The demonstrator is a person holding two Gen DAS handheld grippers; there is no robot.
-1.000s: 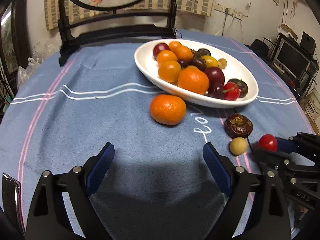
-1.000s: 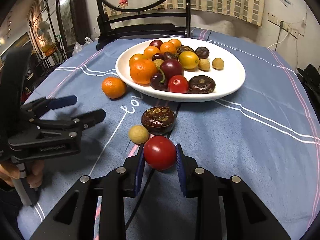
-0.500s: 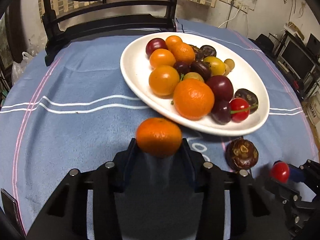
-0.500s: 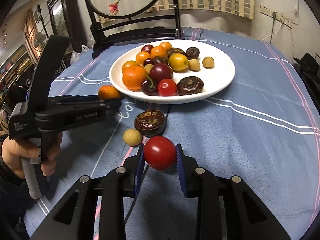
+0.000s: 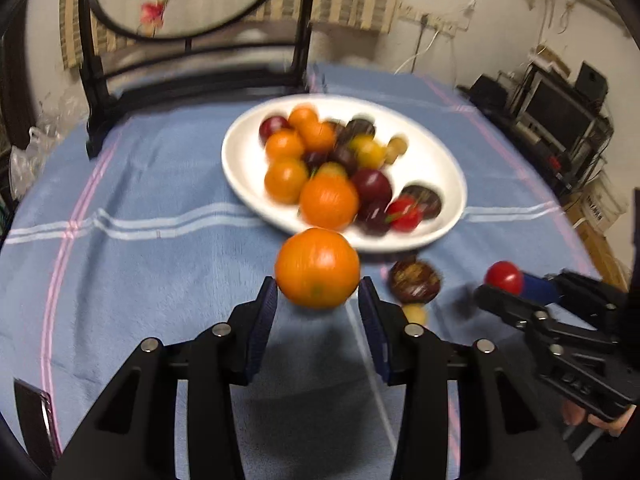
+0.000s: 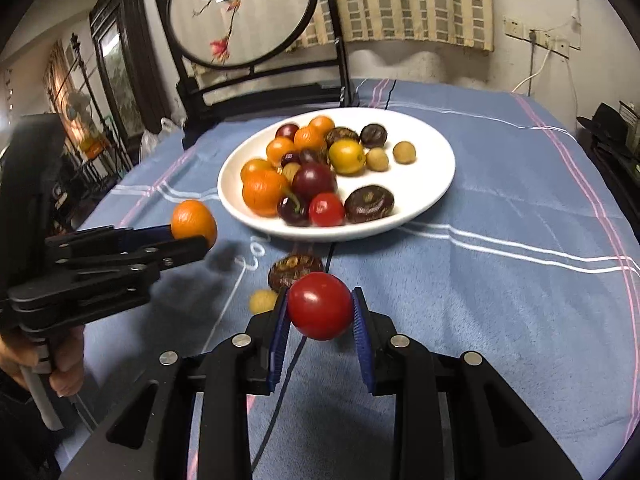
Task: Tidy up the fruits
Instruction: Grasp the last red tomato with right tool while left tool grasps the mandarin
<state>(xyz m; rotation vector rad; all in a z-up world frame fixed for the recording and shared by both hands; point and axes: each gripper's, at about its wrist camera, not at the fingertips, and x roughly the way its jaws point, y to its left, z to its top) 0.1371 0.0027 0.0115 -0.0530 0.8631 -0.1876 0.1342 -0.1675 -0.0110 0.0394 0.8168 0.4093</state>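
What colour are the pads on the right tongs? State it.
Blue, ribbed pads gripping the red tomato; clearest in the right wrist view.

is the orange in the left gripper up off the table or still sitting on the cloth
Off the table. The left gripper is shut on the orange, and the right wrist view shows it hanging above the blue tablecloth.

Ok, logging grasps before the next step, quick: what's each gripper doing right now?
Left gripper: shut on the orange, lifted off the cloth.
Right gripper: shut on the red tomato.

home | embroidered screen (image 6: 240, 12), tablecloth (image 6: 500, 280), fruit plate (image 6: 432, 184)
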